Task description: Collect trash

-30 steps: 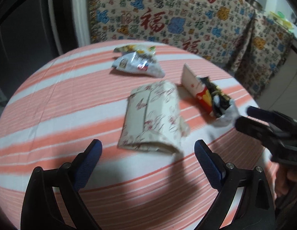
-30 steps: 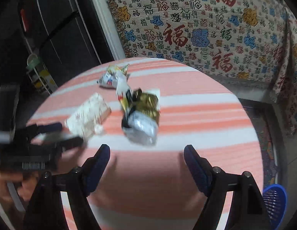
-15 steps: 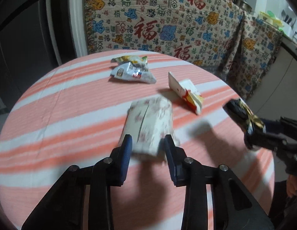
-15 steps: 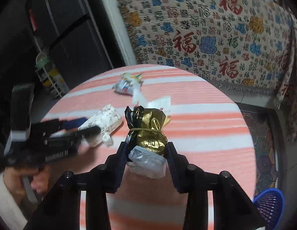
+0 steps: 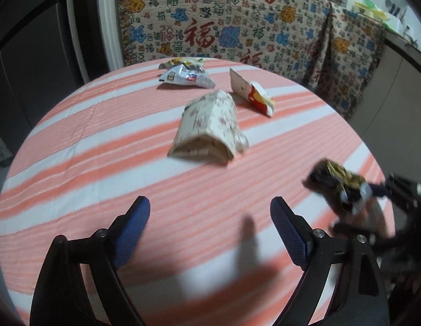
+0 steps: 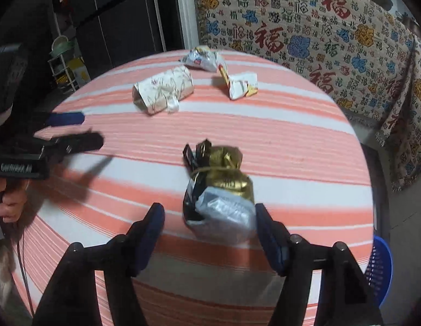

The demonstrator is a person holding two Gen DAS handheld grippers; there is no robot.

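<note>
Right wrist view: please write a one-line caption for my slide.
Open right claw frames a gold-and-black snack bag over the striped table.

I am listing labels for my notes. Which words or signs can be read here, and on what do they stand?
"福": red, repeated on the patterned cloth.
Print on the silver wrapper: too blurred to read.
Print on the gold bag: unreadable.
White label on the left gripper: unreadable.

A round worktop (image 5: 101, 146) wears a cloth striped in orange and white. Behind it hangs a patterned throw (image 5: 237, 27) printed with red characters and blue and yellow motifs. Dark cabinet doors (image 6: 123, 27) stand at the left, with a small rack (image 6: 65, 62) holding a green bowl.
</note>
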